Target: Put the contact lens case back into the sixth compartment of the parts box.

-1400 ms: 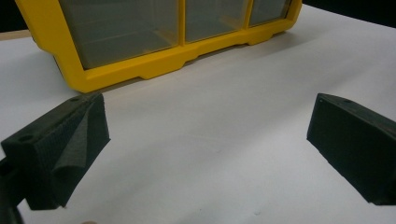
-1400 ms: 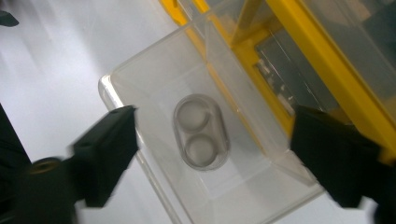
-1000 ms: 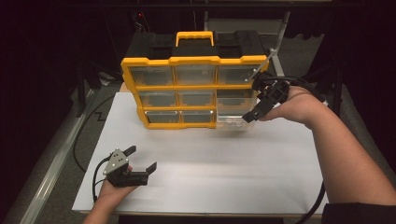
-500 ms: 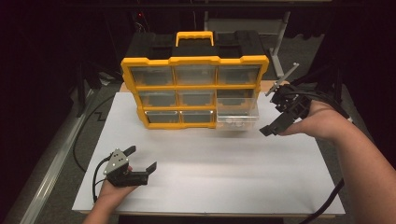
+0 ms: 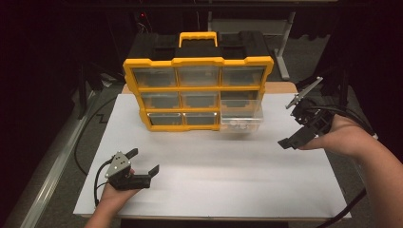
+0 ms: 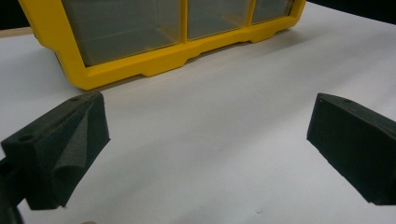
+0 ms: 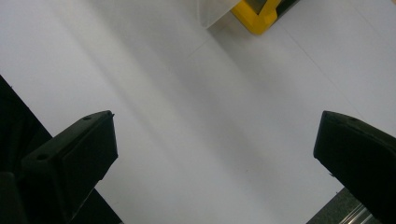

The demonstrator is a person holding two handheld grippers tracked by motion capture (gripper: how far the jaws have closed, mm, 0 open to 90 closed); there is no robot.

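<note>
A yellow organizer with a black top and several clear drawers stands at the back of the white table. Its bottom-right drawer is pulled out, with small pale items inside. My right gripper hovers to the right of that drawer, apart from it, open and empty. My left gripper rests near the front left, open with nothing between its jaws. The left gripper view looks past my left gripper at the organizer's lower frame. In the right gripper view, my right gripper is above bare table, with the organizer's corner at top.
A yellow carry handle tops the organizer. Black cables run along the table's left side. A dark floor and a metal rail lie beyond the left edge. The table's right edge is close under my right forearm.
My right gripper has drawn away from the bottom-right drawer, moving right and toward the near side; the drawer stays pulled out. The left gripper has not moved.
</note>
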